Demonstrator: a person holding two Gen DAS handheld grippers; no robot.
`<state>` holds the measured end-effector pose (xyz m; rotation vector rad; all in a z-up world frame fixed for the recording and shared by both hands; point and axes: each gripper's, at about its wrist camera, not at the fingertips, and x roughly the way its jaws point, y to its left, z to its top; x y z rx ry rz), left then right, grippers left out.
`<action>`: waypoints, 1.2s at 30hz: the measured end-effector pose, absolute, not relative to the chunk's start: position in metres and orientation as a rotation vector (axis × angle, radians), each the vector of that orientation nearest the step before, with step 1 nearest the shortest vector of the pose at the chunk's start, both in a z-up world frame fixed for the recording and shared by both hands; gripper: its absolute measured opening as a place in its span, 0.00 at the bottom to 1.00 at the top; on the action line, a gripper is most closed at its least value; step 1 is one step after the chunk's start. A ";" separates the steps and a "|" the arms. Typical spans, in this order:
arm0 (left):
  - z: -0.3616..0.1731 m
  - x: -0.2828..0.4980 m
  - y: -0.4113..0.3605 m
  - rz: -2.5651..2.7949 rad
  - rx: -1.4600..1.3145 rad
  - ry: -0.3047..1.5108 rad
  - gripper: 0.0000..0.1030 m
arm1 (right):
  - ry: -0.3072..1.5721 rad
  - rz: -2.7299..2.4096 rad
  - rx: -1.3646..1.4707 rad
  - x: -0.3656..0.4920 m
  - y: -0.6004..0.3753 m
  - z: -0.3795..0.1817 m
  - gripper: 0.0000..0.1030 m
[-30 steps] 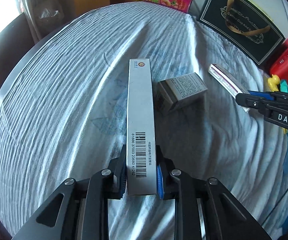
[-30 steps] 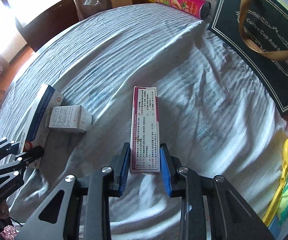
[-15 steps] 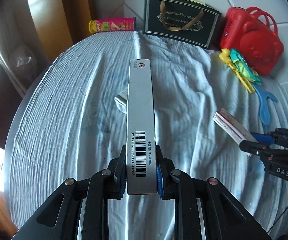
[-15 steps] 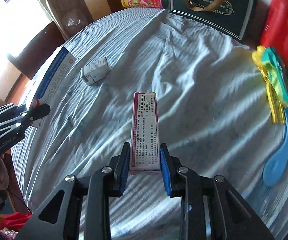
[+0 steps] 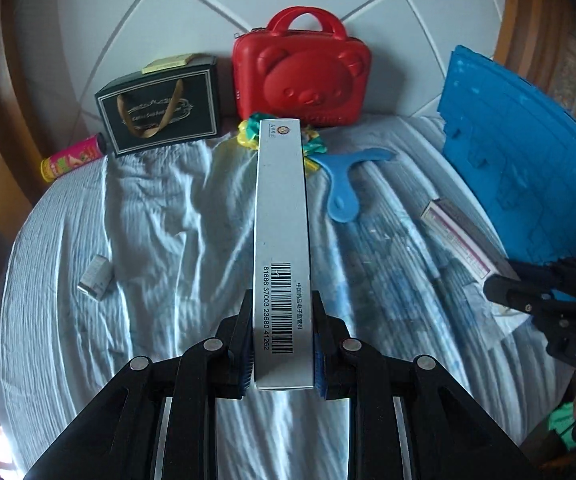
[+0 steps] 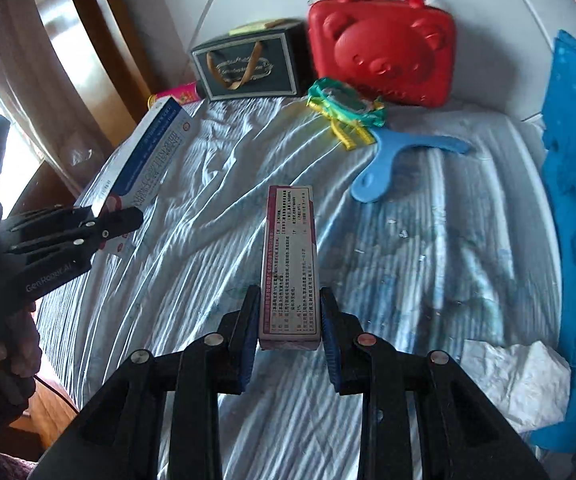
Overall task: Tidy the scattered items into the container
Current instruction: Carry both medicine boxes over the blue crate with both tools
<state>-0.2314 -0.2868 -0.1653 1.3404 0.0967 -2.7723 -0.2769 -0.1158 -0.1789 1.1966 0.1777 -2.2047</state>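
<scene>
left claw: clamped on a long box, angled down over the bed | right claw: clamped on a narrow box, angled down

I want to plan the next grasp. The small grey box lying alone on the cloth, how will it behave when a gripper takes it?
The small grey box looks like thin cardboard, so probably light, and it may dent under a hard squeeze. It lies flat-sided on the wrinkled cloth, so it should not roll. The soft cloth may give and let it tip when pushed.

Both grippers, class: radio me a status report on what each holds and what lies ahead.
Left gripper shut on silver box. Right gripper shut on maroon box. One small box loose on the bedsheet. Nothing in the way.
</scene>
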 end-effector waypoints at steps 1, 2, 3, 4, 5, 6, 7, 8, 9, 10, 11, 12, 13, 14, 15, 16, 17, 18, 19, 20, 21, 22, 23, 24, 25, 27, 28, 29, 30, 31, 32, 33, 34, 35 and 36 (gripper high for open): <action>-0.160 -0.229 -0.276 -2.781 1.328 0.091 0.22 | 0.163 -2.230 1.169 -0.272 -0.103 -0.167 0.27; -0.156 -0.227 -0.266 -2.789 1.316 0.088 0.22 | 0.155 -2.250 1.138 -0.267 -0.092 -0.155 0.27; -0.152 -0.223 -0.256 -2.792 1.306 0.097 0.22 | 0.160 -2.268 1.105 -0.262 -0.082 -0.143 0.27; -0.148 -0.220 -0.247 -2.794 1.296 0.106 0.22 | 0.172 -2.283 1.069 -0.257 -0.072 -0.131 0.27; -0.145 -0.216 -0.238 -2.796 1.287 0.116 0.22 | 0.183 -2.293 1.038 -0.254 -0.064 -0.120 0.27; -0.143 -0.212 -0.230 -2.791 1.282 0.131 0.22 | 0.193 -2.298 1.011 -0.251 -0.056 -0.109 0.27; -0.141 -0.208 -0.223 -2.785 1.276 0.145 0.22 | 0.206 -2.302 0.984 -0.249 -0.049 -0.100 0.27; -0.139 -0.204 -0.216 -2.778 1.265 0.149 0.22 | 0.221 -2.306 0.957 -0.247 -0.043 -0.091 0.27; -0.137 -0.199 -0.209 -2.770 1.256 0.163 0.22 | 0.236 -2.309 0.930 -0.246 -0.036 -0.081 0.27; -0.137 -0.195 -0.205 -2.761 1.248 0.182 0.22 | 0.245 -2.311 0.905 -0.244 -0.029 -0.073 0.27; -0.136 -0.191 -0.202 -2.752 1.240 0.200 0.22 | 0.249 -2.310 0.881 -0.243 -0.023 -0.065 0.27; -0.136 -0.187 -0.198 -2.742 1.228 0.207 0.22 | 0.254 -2.309 0.856 -0.243 -0.018 -0.058 0.27; -0.134 -0.183 -0.195 -2.736 1.213 0.215 0.22 | 0.262 -2.310 0.833 -0.242 -0.012 -0.051 0.27; -0.132 -0.179 -0.192 -2.729 1.199 0.222 0.22 | 0.269 -2.312 0.812 -0.241 -0.007 -0.046 0.27; -0.131 -0.175 -0.189 -2.723 1.189 0.229 0.22 | 0.274 -2.312 0.796 -0.241 -0.003 -0.041 0.27; -0.130 -0.173 -0.189 -2.718 1.184 0.239 0.22 | 0.278 -2.314 0.782 -0.241 0.002 -0.036 0.27; -0.128 -0.171 -0.188 -2.714 1.178 0.248 0.22 | 0.280 -2.320 0.769 -0.240 0.007 -0.032 0.27; -0.126 -0.168 -0.187 -2.712 1.173 0.253 0.22 | 0.277 -2.325 0.758 -0.239 0.012 -0.029 0.27; -0.124 -0.167 -0.186 -2.711 1.168 0.258 0.22 | 0.270 -2.330 0.748 -0.238 0.017 -0.025 0.27; -0.122 -0.166 -0.185 -2.715 1.163 0.250 0.22 | 0.261 -2.337 0.740 -0.237 0.023 -0.021 0.27; -0.119 -0.166 -0.184 -2.719 1.156 0.242 0.22 | 0.250 -2.347 0.734 -0.237 0.029 -0.018 0.27; -0.115 -0.166 -0.182 -2.730 1.145 0.229 0.22 | 0.238 -2.357 0.729 -0.237 0.034 -0.015 0.27; -0.112 -0.167 -0.181 -2.742 1.135 0.217 0.22 | 0.229 -2.370 0.723 -0.236 0.039 -0.012 0.27; -0.107 -0.168 -0.180 -2.758 1.125 0.209 0.22 | 0.223 -2.384 0.715 -0.234 0.043 -0.009 0.27; -0.102 -0.170 -0.178 -2.774 1.116 0.201 0.22 | 0.215 -2.400 0.708 -0.232 0.047 -0.006 0.27; -0.092 -0.175 -0.175 -2.806 1.103 0.182 0.22 | 0.188 -2.434 0.704 -0.230 0.056 -0.002 0.27; -0.087 -0.178 -0.172 -2.823 1.097 0.167 0.22 | 0.174 -2.452 0.703 -0.230 0.060 0.000 0.27; -0.082 -0.181 -0.168 -2.845 1.093 0.146 0.22 | 0.161 -2.470 0.702 -0.229 0.065 0.002 0.27; -0.076 -0.184 -0.164 -2.866 1.089 0.125 0.22 | 0.147 -2.488 0.700 -0.228 0.069 0.004 0.27; -0.071 -0.187 -0.160 -2.888 1.084 0.103 0.22 | 0.133 -2.506 0.699 -0.227 0.074 0.007 0.27; -0.066 -0.190 -0.155 -2.910 1.080 0.083 0.22 | 0.116 -2.527 0.695 -0.225 0.079 0.009 0.27; -0.060 -0.194 -0.149 -2.939 1.076 0.071 0.22 | 0.095 -2.550 0.690 -0.222 0.086 0.012 0.27; -0.054 -0.197 -0.142 -2.969 1.071 0.057 0.22 | 0.078 -2.576 0.683 -0.220 0.093 0.015 0.27; -0.049 -0.201 -0.133 -3.000 1.063 0.033 0.22 | 0.064 -2.605 0.676 -0.217 0.101 0.019 0.27; -0.043 -0.205 -0.123 -3.031 1.050 0.014 0.22 | 0.050 -2.634 0.668 -0.214 0.109 0.023 0.27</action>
